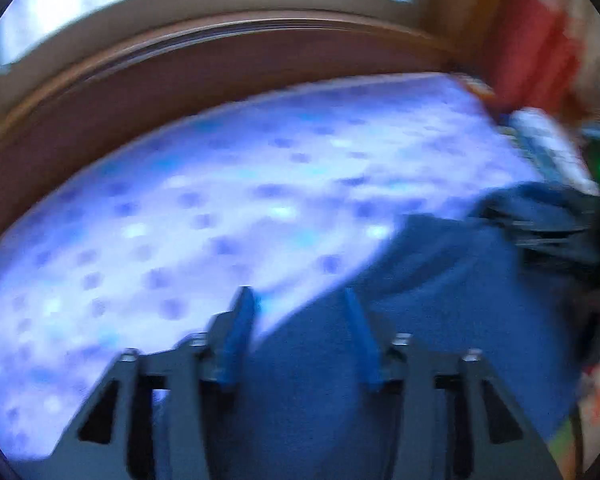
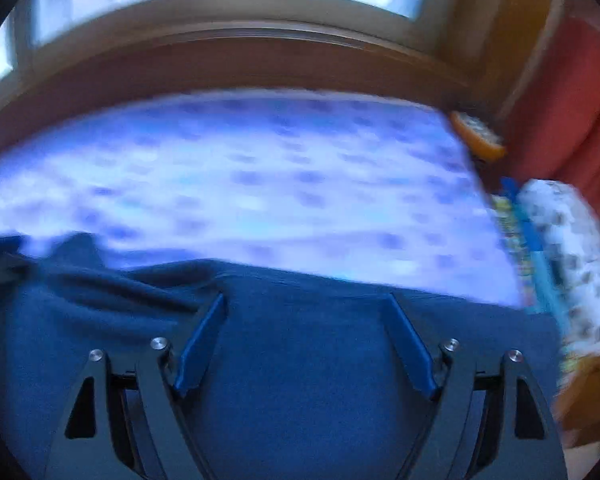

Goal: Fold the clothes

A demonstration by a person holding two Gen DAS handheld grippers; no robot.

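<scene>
Lying spread on the bed, near edge: dark blue cloth, bunched at its left side. Hovering over the cloth with both tongs apart, left tongs and right tongs, gripping nothing. Maybe reaching for an edge; hard telling.

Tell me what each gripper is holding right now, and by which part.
Nothing is held. The left gripper and right gripper both stand open above the dark blue garment, their fingers apart with no cloth pinched between them.
</scene>
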